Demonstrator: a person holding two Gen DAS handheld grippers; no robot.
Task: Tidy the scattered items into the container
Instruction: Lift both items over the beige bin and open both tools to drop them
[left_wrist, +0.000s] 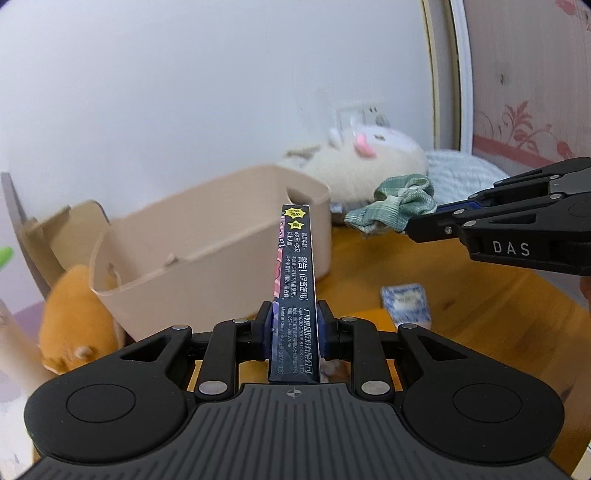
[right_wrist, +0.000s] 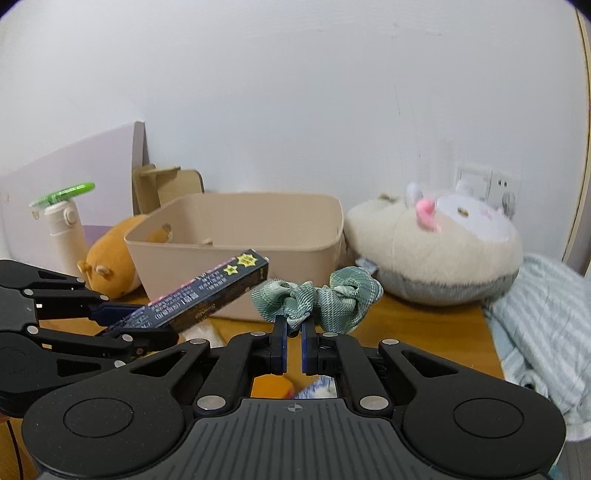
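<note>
we see the left gripper (left_wrist: 293, 328) clamped on a stiff, light, narrow dark printed cardboard box (left_wrist: 295, 280) near its end; the right gripper (right_wrist: 294, 332) pinches a soft, limp green plaid fabric scrunchie (right_wrist: 317, 295) by one fold, near the beige plastic container (right_wrist: 236, 236).

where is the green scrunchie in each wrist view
Left wrist: green scrunchie sits right of centre, pinched at the right gripper tip.
Right wrist: green scrunchie hangs at centre, just above that gripper's fingers.
Shared landmark: the beige bin.
</note>
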